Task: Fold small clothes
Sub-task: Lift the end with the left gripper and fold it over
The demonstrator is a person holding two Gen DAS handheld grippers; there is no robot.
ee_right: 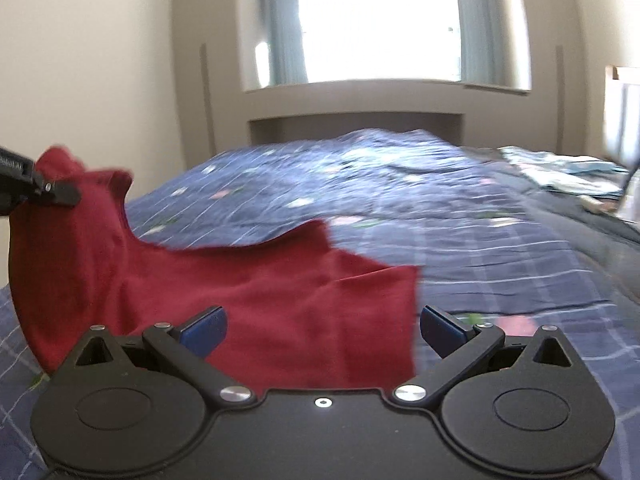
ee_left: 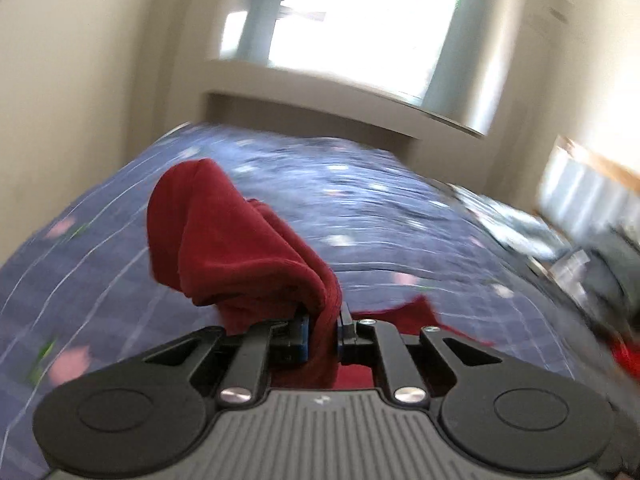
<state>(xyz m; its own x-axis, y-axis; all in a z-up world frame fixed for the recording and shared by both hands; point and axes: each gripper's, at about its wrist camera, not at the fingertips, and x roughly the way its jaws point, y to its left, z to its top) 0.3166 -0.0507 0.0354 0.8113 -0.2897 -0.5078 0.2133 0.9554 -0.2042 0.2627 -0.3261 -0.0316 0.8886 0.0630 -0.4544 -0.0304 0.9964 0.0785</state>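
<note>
The dark red garment (ee_right: 248, 296) lies partly on the blue checked bedspread (ee_right: 460, 248), its left part lifted. The left gripper (ee_left: 324, 328) is clamped on a bunched fold; the right gripper (ee_right: 322, 330) gapes wide, gripping nothing. Far behind stands a bright window (ee_right: 376, 20).

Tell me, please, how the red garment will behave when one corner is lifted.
Probably floppy: the red garment sags from the left tongs, shut on a bunched fold. Likely light, since one small pinch raises it. The rest should trail across the bedspread.
</note>
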